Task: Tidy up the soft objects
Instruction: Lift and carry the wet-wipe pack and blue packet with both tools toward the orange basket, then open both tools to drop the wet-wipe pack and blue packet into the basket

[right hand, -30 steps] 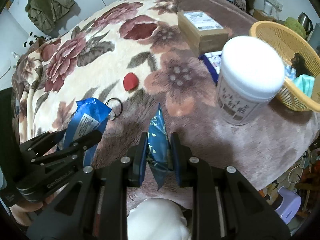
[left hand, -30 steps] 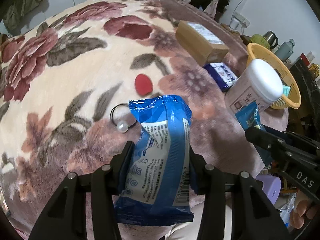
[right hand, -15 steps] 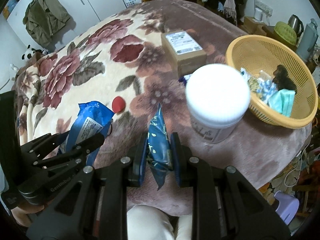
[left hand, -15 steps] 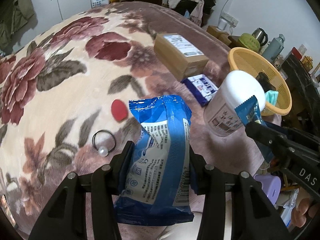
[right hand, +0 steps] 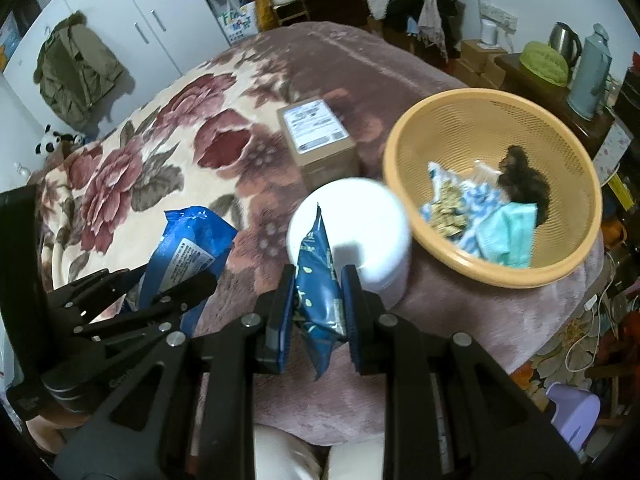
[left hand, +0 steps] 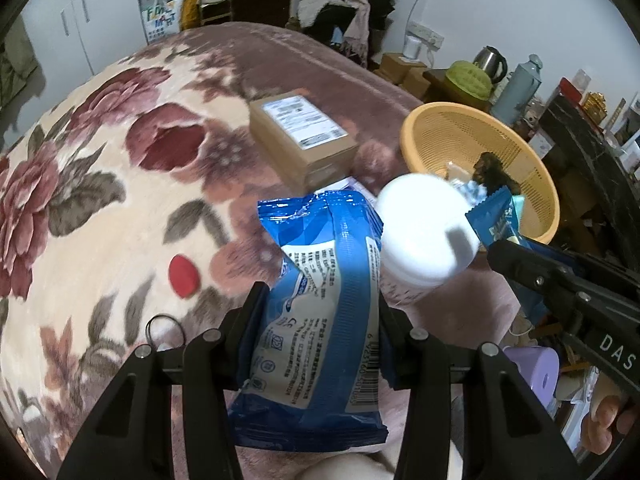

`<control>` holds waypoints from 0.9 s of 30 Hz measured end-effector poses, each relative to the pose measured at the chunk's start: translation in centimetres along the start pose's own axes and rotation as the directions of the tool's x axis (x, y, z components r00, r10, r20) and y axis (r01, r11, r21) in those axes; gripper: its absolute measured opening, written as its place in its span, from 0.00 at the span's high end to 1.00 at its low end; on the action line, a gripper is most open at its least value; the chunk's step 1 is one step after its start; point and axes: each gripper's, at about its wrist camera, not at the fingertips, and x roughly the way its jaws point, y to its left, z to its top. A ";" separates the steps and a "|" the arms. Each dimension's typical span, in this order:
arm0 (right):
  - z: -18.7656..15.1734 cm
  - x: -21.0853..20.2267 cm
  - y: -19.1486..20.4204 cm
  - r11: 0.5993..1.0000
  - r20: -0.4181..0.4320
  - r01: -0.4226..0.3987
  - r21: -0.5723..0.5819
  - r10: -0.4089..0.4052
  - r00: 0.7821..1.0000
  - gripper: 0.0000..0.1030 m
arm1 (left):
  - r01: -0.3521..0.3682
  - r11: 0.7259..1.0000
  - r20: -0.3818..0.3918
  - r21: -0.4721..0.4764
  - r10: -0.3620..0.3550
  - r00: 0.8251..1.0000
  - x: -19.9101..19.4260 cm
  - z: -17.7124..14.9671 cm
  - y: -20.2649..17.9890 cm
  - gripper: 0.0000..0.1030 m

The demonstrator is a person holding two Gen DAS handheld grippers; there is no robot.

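My left gripper (left hand: 320,312) is shut on a large blue wipes pack (left hand: 324,300), held upright above the floral blanket; the pack also shows in the right wrist view (right hand: 188,248). My right gripper (right hand: 318,300) is shut on a small dark blue snack packet (right hand: 318,280), held above the white jar (right hand: 360,232); the packet also shows in the left wrist view (left hand: 494,220). The orange mesh basket (right hand: 452,120) at right holds several soft items, among them a teal cloth (right hand: 510,232) and a dark furry thing (right hand: 520,184).
A cardboard box (left hand: 302,136) lies behind the jar. A red oval pad (left hand: 183,276) and a black hair tie (left hand: 164,326) lie on the blanket (left hand: 100,200). A purple stool (right hand: 576,408) stands on the floor at right, beyond the bed's edge.
Both grippers have lifted and moved right toward the basket with their packs still held. The jar and basket now sit nearer the middle of both views.
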 end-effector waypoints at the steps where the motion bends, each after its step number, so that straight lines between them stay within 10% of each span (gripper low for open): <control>1: 0.2 -0.2 -0.6 1.000 0.006 0.003 0.009 -0.003 1.000 0.78 | 0.003 1.000 0.002 0.006 -0.003 1.000 0.0 0.3 -0.4 0.52; 27: 4.4 -1.4 -13.7 0.978 0.050 0.079 0.194 -0.091 0.995 0.78 | 0.158 0.985 -0.023 0.073 -0.156 0.987 5.8 9.7 -13.1 0.52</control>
